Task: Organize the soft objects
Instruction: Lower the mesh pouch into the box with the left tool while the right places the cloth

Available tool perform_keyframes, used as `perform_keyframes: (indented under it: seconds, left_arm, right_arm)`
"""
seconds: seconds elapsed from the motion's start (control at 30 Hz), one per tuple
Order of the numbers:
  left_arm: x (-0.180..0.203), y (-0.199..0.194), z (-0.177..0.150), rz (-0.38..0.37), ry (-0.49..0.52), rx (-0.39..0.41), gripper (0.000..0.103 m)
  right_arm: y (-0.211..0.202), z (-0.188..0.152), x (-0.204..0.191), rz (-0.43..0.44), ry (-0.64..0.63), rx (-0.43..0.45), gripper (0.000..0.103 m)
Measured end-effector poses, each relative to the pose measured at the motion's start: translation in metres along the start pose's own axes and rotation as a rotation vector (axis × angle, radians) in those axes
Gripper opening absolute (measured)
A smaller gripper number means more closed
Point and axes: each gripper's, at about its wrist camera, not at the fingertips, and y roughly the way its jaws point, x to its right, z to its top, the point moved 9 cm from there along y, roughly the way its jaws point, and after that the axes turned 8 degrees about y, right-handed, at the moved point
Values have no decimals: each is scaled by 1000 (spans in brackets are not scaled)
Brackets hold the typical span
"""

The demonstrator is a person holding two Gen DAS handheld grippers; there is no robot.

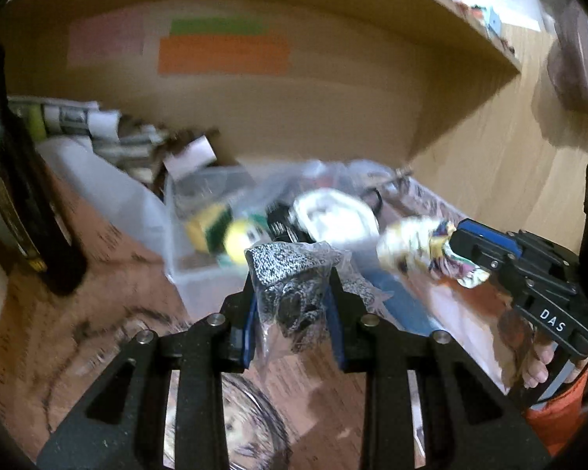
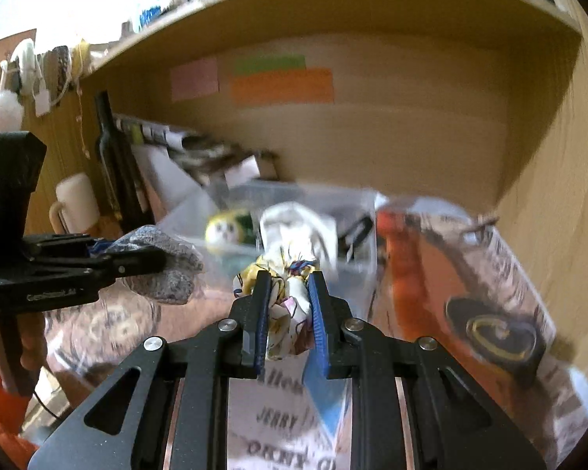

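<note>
Your left gripper [image 1: 294, 286] is clenching a bagged grey knit [image 1: 290, 274]; your right gripper [image 2: 288, 293] is clenching a printed cloth [image 2: 284, 313] above the clear bin [image 2: 200, 235].

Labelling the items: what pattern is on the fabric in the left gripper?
Speckled grey-and-black knit inside clear plastic, clearest in the left wrist view.

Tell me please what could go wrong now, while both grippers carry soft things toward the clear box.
1. The left gripper pinches the grey knit item in its plastic bag; the slippery film might slide out.
2. The right gripper holds the patterned cloth close beside the left one, so they might collide.
3. The clear box already looks crowded; items may spill.
</note>
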Motion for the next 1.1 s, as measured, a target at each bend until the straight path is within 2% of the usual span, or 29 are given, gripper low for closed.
perform_keyframes:
  seconds: [0.27, 0.37, 0.43, 0.47, 0.5, 0.57, 0.6, 0.8, 0.93, 1.0, 1.07, 1.1]
  left_arm:
    - [-30, -2, 35, 72, 3, 66, 30]
    - [-41, 5, 40, 99, 4, 60, 30]
    - [-49, 12, 38, 109, -11, 43, 30]
    - [-54, 16, 37, 110, -21, 32, 30]
    - [-56, 19, 35, 109, -30, 24, 30]
    - [-64, 28, 30, 115, -47, 4, 30]
    - [-68, 32, 28, 120, -54, -4, 30]
    - [-81, 46, 15, 127, -81, -38, 30]
    - [-86, 50, 14, 150, -86, -43, 30]
    - [-89, 53, 15, 160, -89, -45, 30]
    - [-91, 56, 18, 168, -91, -45, 30]
    - [-92, 58, 20, 171, -93, -46, 30]
  right_arm:
    - [12, 39, -13, 35, -46, 73, 18]
    - [22, 36, -12, 44, -44, 34, 18]
    - [30, 24, -9, 65, -26, -35, 20]
    - [33, 17, -7, 69, -15, -65, 30]
    - [36, 9, -3, 64, -2, -93, 48]
    - [40, -9, 6, 50, 19, -138, 71]
    - [42, -17, 9, 44, 23, -158, 73]
    - [53, -70, 17, 16, -13, -336, 76]
    - [59, -91, 20, -28, -69, -399, 76]
    - [59, -98, 16, -19, -92, -417, 72]
    - [60, -101, 12, -7, -116, -427, 54]
    - [59, -101, 10, 1, -120, -421, 50]
